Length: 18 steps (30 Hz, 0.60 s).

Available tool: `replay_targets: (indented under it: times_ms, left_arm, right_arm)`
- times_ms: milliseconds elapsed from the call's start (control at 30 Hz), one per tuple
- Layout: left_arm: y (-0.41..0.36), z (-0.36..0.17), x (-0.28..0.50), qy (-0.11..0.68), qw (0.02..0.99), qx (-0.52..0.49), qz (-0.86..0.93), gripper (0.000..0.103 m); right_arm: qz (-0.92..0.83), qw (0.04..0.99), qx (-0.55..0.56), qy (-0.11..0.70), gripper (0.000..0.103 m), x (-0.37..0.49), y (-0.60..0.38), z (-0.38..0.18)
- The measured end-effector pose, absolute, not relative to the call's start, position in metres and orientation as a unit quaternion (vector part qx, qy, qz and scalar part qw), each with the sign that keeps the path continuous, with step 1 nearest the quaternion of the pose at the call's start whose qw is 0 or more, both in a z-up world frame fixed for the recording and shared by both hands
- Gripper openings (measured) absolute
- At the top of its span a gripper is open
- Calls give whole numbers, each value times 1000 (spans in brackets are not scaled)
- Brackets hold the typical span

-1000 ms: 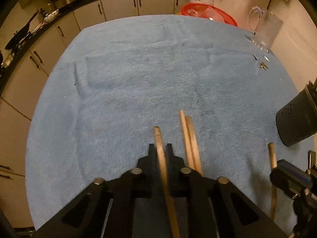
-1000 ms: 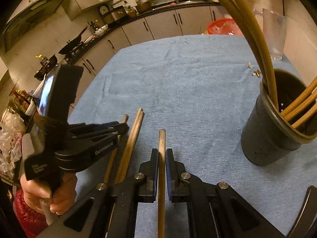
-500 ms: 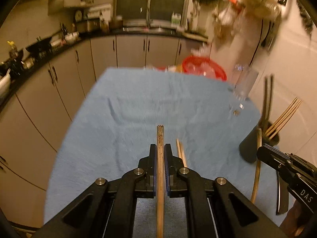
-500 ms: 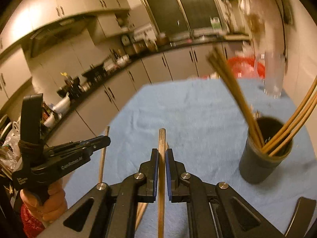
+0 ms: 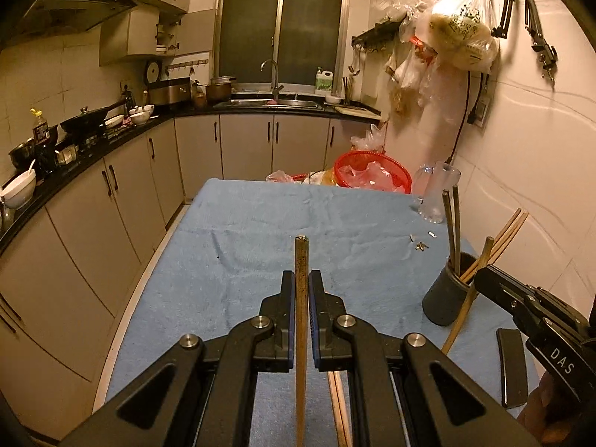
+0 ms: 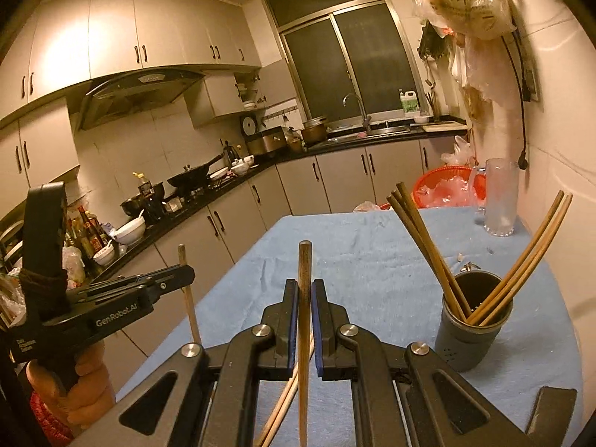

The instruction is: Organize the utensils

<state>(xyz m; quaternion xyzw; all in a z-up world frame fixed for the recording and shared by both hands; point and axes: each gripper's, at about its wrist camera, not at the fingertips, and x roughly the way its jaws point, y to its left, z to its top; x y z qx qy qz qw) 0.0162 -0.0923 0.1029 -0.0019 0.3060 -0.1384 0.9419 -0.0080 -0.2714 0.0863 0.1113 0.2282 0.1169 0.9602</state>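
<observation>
My left gripper (image 5: 301, 279) is shut on a wooden chopstick (image 5: 301, 316) and holds it up above the blue towel (image 5: 260, 246). My right gripper (image 6: 304, 290) is shut on another wooden chopstick (image 6: 304, 335), also raised. A dark round utensil holder (image 6: 473, 324) with several chopsticks stands on the towel to the right; it also shows in the left wrist view (image 5: 447, 294). Two more chopsticks (image 5: 337, 406) lie on the towel under the grippers. The left gripper shows in the right wrist view (image 6: 182, 273) at left, and the right gripper in the left wrist view (image 5: 480, 277) beside the holder.
A clear glass jug (image 6: 499, 197) and a red basket (image 5: 372, 173) stand at the table's far right. Small metal bits (image 5: 421, 246) lie near the jug. A flat dark object (image 5: 512, 367) lies at the near right. Kitchen cabinets (image 5: 93, 205) run along the left.
Both grippers have lifted and tilted up from the towel, each carrying its chopstick. The view has swung from the table top to the whole kitchen.
</observation>
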Motion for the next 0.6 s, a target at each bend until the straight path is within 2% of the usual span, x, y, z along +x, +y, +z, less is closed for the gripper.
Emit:
replay_targets:
  times_ms: [600]
  left_arm:
    - [-96, 110, 3, 299, 944, 9, -141, 7]
  right_arm:
    - [113, 965, 107, 213, 7, -24, -274, 94]
